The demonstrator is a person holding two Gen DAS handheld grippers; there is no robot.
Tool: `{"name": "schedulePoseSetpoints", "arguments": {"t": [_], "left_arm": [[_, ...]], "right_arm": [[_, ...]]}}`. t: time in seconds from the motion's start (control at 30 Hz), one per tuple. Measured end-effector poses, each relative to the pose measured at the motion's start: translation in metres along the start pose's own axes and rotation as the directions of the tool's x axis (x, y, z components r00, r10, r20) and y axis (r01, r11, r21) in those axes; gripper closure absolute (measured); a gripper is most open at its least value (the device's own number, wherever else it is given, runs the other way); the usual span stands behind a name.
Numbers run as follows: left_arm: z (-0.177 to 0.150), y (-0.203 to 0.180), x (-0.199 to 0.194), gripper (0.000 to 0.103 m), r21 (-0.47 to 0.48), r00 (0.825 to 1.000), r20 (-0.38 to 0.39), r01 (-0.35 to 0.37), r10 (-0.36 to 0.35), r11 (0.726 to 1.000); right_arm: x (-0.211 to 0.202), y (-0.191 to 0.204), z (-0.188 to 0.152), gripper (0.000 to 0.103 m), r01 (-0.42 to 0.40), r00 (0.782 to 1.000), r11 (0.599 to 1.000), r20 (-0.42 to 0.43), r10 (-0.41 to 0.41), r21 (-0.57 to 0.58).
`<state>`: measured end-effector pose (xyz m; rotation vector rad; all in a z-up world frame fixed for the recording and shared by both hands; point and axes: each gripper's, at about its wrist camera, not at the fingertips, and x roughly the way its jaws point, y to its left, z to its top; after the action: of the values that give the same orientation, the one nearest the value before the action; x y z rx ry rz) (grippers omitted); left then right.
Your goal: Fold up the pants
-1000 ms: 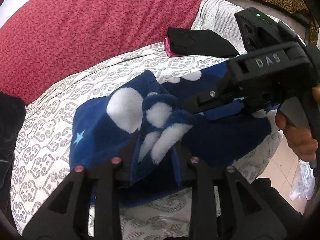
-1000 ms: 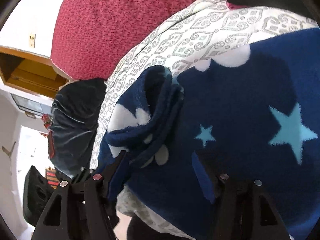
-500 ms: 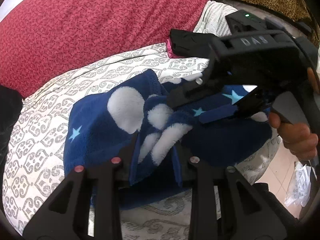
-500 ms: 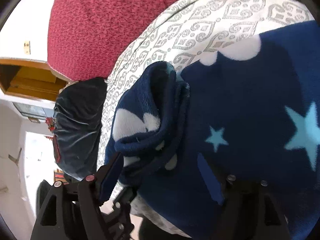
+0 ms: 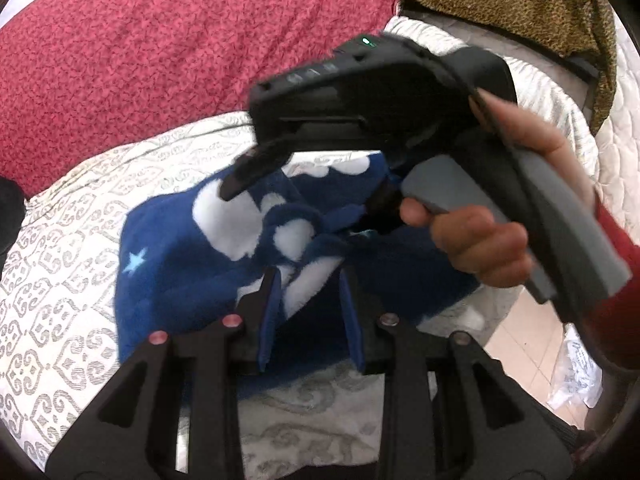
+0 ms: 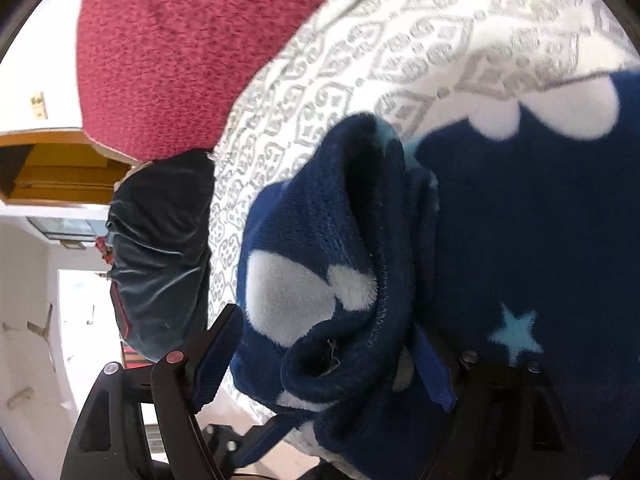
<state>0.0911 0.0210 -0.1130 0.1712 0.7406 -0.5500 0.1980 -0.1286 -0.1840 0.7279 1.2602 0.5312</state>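
Note:
The navy fleece pants (image 5: 180, 264) with white clouds and pale blue stars lie bunched on the patterned white bedspread (image 5: 60, 288). My left gripper (image 5: 310, 288) has its jaws apart around a raised fold of the fleece at the pile's near edge. My right gripper (image 5: 304, 196), held by a hand, crosses over the pants from the right in the left wrist view. In the right wrist view the right gripper (image 6: 328, 336) is open, its fingers either side of a thick rolled fold of the pants (image 6: 352, 264).
A large red pillow (image 5: 168, 48) lies behind the pants. A leopard-print blanket (image 5: 520, 4) is at the back right. A dark velvet cushion (image 6: 160, 248) sits at the bed's left edge. Tiled floor and a plastic bag (image 5: 576, 376) lie beyond the bed's right edge.
The right gripper has swung up and left over the pants, closer to the left wrist camera, now hiding the black folded item behind. The rolled fold has come nearer between the right fingers.

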Motion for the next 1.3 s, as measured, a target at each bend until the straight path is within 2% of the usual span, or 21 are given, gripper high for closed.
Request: {"name": "schedulePoseSetpoints", "arguments": {"t": [0.07,0.17,0.23,0.3,0.33,0.37,0.5,0.57,0.63,0.67,0.7,0.83,0.93,0.97,1.03,1.1,1.17,1.2,1.23,1.27,1.3], "left_arm": [[0.003,0.006,-0.008,0.071,-0.014,1.000,0.012,0.000,0.000,1.000],[0.008,0.017,-0.009,0.063,-0.034,0.999,0.027,-0.035,0.036,0.999],[0.009,0.023,-0.003,0.063,-0.036,0.998,0.012,-0.057,0.058,0.998],[0.008,0.026,0.006,0.063,-0.036,0.996,-0.014,-0.090,0.089,0.995],[0.007,0.027,0.007,0.063,-0.039,0.995,-0.021,-0.103,0.102,0.994],[0.005,0.030,0.008,0.063,-0.049,0.993,-0.029,-0.118,0.117,0.992],[-0.004,0.047,-0.004,0.063,-0.111,0.989,-0.028,-0.147,0.145,0.983],[-0.011,0.058,-0.012,0.063,-0.142,0.981,-0.036,-0.193,0.190,0.971],[-0.018,0.069,-0.015,0.063,-0.162,0.976,-0.058,-0.215,0.208,0.963],[-0.022,0.076,-0.017,0.063,-0.178,0.974,-0.072,-0.225,0.215,0.958],[-0.026,0.081,-0.018,0.062,-0.191,0.973,-0.080,-0.226,0.215,0.955],[-0.036,0.089,-0.024,0.061,-0.231,0.975,-0.080,-0.219,0.205,0.948],[-0.038,0.086,-0.022,0.056,-0.216,0.977,-0.082,-0.210,0.196,0.953],[-0.038,0.084,-0.021,0.056,-0.206,0.977,-0.082,-0.211,0.198,0.955],[-0.037,0.080,-0.020,0.056,-0.181,0.972,-0.081,-0.231,0.220,0.956],[-0.038,0.078,-0.022,0.056,-0.174,0.971,-0.081,-0.236,0.225,0.956],[-0.039,0.078,-0.025,0.056,-0.179,0.973,-0.081,-0.226,0.214,0.958],[-0.039,0.078,-0.026,0.056,-0.176,0.974,-0.081,-0.225,0.213,0.958],[-0.040,0.078,-0.027,0.056,-0.174,0.973,-0.083,-0.225,0.214,0.959],[-0.041,0.078,-0.027,0.056,-0.170,0.973,-0.088,-0.225,0.212,0.960],[-0.042,0.078,-0.025,0.056,-0.166,0.973,-0.095,-0.222,0.209,0.961]], "right_arm": [[-0.013,-0.004,-0.005,0.020,0.020,0.999,1.000,0.026,-0.019,-0.011],[-0.036,-0.014,-0.014,0.020,0.081,0.993,0.997,0.092,-0.080,-0.006],[-0.053,-0.013,-0.022,0.021,0.112,0.984,0.992,0.148,-0.102,-0.063],[-0.060,-0.001,-0.030,0.038,0.115,0.985,0.976,0.150,-0.088,-0.182],[-0.059,0.005,-0.033,0.057,0.120,0.986,0.966,0.140,-0.089,-0.229],[-0.056,0.013,-0.036,0.063,0.126,0.988,0.951,0.120,-0.096,-0.281],[-0.028,0.036,-0.042,0.059,0.142,0.990,0.905,0.050,-0.133,-0.400],[-0.012,0.041,-0.042,0.046,0.172,0.984,0.892,0.024,-0.178,-0.418],[-0.001,0.045,-0.043,0.048,0.227,0.972,0.866,0.042,-0.233,-0.446],[0.004,0.047,-0.045,0.077,0.256,0.963,0.851,0.049,-0.263,-0.458],[0.003,0.048,-0.048,0.100,0.265,0.960,0.842,0.047,-0.276,-0.470],[-0.031,0.047,-0.067,0.097,0.190,0.982,0.854,0.071,-0.178,-0.485],[-0.049,0.040,-0.075,0.097,0.130,0.991,0.871,0.036,-0.129,-0.474],[-0.049,0.039,-0.078,0.097,0.136,0.990,0.871,0.029,-0.139,-0.472],[-0.040,0.028,-0.077,0.093,0.197,0.977,0.870,0.015,-0.214,-0.453],[-0.036,0.011,-0.070,0.078,0.227,0.969,0.896,-0.004,-0.248,-0.382],[-0.041,-0.003,-0.062,0.054,0.175,0.983,0.945,-0.009,-0.184,-0.278],[-0.046,-0.008,-0.056,0.047,0.130,0.991,0.965,0.008,-0.132,-0.228],[-0.048,-0.010,-0.052,0.035,0.111,0.994,0.972,0.024,-0.109,-0.206],[-0.049,-0.013,-0.045,0.029,0.097,0.995,0.979,0.045,-0.090,-0.180],[-0.048,-0.014,-0.040,0.028,0.090,0.995,0.983,0.056,-0.082,-0.162]]}}
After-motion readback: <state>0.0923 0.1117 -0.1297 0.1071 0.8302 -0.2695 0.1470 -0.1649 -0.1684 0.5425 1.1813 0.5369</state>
